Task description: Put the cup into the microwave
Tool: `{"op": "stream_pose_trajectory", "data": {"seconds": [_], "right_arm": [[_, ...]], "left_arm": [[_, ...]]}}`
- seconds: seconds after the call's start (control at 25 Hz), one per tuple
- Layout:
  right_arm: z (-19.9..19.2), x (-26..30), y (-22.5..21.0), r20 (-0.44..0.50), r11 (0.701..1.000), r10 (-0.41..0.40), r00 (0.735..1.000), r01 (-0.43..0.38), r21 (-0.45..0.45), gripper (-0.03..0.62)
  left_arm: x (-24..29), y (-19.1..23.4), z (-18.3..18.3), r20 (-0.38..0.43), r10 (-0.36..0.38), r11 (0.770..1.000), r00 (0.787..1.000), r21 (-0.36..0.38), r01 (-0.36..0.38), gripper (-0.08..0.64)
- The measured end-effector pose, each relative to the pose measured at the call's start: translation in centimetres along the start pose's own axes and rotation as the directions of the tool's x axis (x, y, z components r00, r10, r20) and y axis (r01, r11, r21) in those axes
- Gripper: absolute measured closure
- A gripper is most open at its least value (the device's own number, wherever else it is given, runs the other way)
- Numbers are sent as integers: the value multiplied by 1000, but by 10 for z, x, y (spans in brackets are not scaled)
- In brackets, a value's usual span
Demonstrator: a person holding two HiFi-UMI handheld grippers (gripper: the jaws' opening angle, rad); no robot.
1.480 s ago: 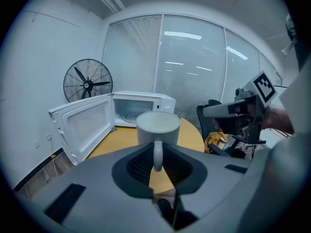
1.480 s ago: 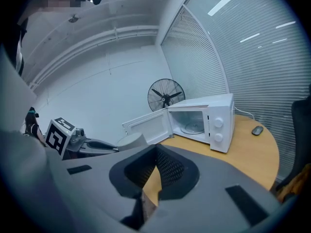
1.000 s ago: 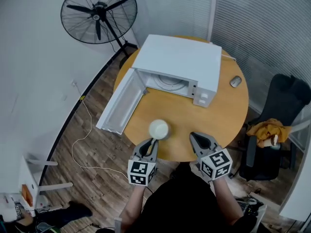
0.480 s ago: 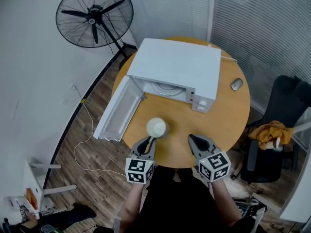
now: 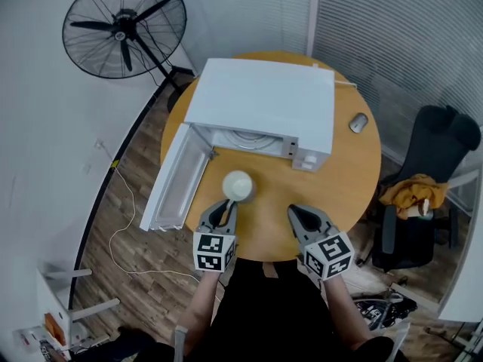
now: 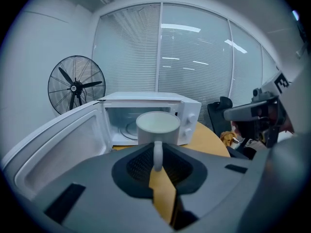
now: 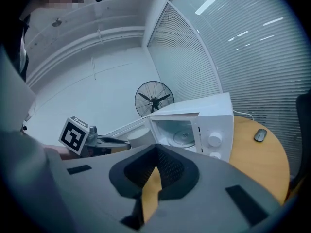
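Observation:
A white cup [image 5: 238, 185] hangs just over the round wooden table [image 5: 355, 172], in front of the white microwave [image 5: 260, 104]. The microwave's door [image 5: 172, 181] stands swung open to the left, and the glass turntable shows inside. My left gripper [image 5: 226, 205] is shut on the cup's handle [image 6: 158, 155]; the cup [image 6: 158, 125] stays upright, facing the open cavity [image 6: 130, 125]. My right gripper [image 5: 293, 211] is to the right of the cup, shut, with nothing in it. From it I see the microwave [image 7: 204, 123] and the cup [image 7: 138, 135] at the left.
A grey mouse [image 5: 358, 122] lies on the table right of the microwave. A black floor fan [image 5: 124, 25] stands at the back left. An office chair [image 5: 426, 179] with a yellow cloth on it is at the right. A cable trails across the wooden floor.
My left gripper has carried the cup forward, closer to the microwave's opening. The right gripper has moved forward a little alongside it.

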State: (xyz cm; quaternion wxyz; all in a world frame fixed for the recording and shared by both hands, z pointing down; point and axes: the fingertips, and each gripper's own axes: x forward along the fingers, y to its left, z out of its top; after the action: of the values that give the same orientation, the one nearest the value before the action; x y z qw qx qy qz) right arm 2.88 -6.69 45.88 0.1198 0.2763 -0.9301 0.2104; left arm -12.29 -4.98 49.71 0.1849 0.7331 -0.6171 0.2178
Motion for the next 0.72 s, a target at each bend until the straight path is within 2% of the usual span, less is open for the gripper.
{"op": "stream_pose_trajectory", "data": {"seconds": [0.32,0.72], "right_arm": [[5,17,6,16,991,-129,992,128,48,583],[-10,26,6,-7,954,-286,958,286,95,583]], "left_arm": [[49,33,3,-29,-71,995,997,65,73,517],[115,59,0,-23,-144,983,989,111,146,517]]}}
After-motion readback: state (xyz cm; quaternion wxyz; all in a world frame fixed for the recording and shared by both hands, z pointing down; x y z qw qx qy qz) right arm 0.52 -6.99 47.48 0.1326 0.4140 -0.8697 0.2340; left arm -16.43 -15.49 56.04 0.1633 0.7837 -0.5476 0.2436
